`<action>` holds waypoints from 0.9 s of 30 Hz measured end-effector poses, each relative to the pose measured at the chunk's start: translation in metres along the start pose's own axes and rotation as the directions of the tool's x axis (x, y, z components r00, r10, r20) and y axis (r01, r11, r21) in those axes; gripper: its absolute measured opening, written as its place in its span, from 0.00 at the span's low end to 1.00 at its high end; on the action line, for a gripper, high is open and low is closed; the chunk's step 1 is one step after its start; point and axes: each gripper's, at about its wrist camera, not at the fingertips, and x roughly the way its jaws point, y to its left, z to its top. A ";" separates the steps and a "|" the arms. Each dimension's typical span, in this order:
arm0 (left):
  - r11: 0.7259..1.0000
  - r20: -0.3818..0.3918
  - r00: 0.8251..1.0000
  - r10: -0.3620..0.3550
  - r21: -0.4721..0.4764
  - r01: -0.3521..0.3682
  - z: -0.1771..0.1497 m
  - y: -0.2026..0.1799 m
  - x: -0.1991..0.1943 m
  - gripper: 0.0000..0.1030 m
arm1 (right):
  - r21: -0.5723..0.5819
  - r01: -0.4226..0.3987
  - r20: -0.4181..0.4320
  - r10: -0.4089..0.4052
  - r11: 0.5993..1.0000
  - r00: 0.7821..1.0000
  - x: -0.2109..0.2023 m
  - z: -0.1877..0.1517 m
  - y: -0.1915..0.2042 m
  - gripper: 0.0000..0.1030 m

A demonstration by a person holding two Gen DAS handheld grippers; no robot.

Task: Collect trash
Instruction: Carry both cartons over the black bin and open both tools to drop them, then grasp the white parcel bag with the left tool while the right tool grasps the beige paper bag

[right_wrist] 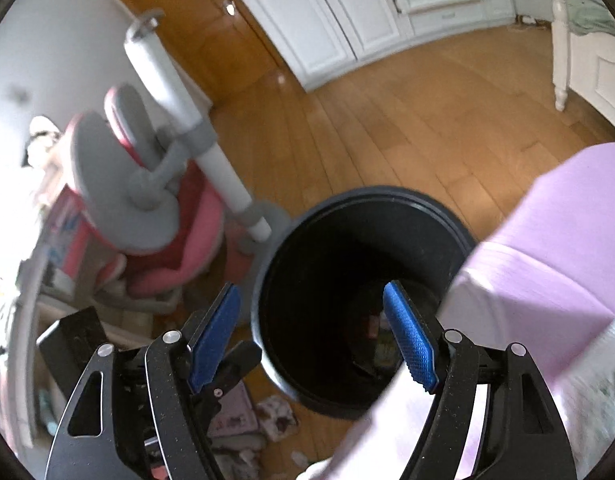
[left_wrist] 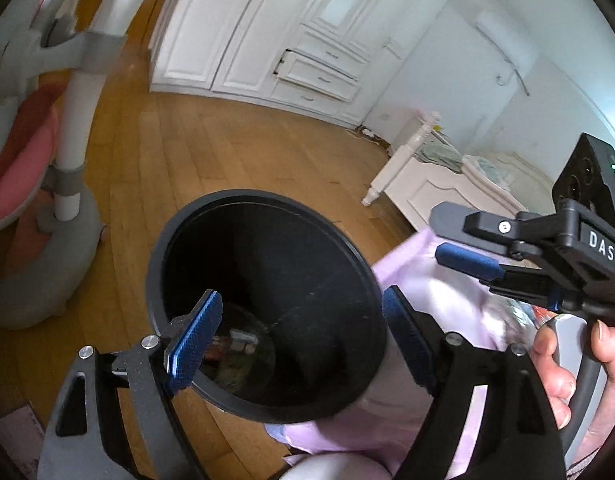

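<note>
A black round trash bin (left_wrist: 267, 304) stands on the wooden floor (left_wrist: 235, 160), filling the lower middle of both wrist views. Its inside is dark and unlined, with a few scraps of trash (left_wrist: 235, 348) lying at the bottom, too dim to name. A pale lilac plastic trash bag (left_wrist: 439, 300) hangs against the bin's right side, outside the rim; in the right wrist view the bag (right_wrist: 555, 248) fills the right of the frame.

The left gripper (left_wrist: 303, 328) hovers above the bin mouth, jaws spread wide with nothing between the blue pads; the left pad sits over the rim's lower left edge, the right pad just outside the rim by the bag. The right gripper (right_wrist: 313, 332) also stands wide open and empty over the bin opening, its right pad beside the bag.
</note>
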 end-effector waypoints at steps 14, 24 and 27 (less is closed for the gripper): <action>0.900 -0.062 0.985 -0.160 0.400 0.171 -0.016 -0.164 0.000 0.92 | -0.037 0.125 0.306 -0.108 0.991 0.946 -0.184 -0.081 -0.083 0.76; 0.728 -0.210 0.972 -0.109 0.649 0.222 -0.031 -0.235 0.053 0.95 | -0.059 0.263 0.266 -0.239 0.963 0.934 -0.247 -0.140 -0.164 0.76; 0.706 -0.255 0.961 -0.104 0.662 0.252 -0.029 -0.242 0.071 0.95 | -0.077 0.272 0.220 -0.250 0.959 0.943 -0.250 -0.152 -0.181 0.76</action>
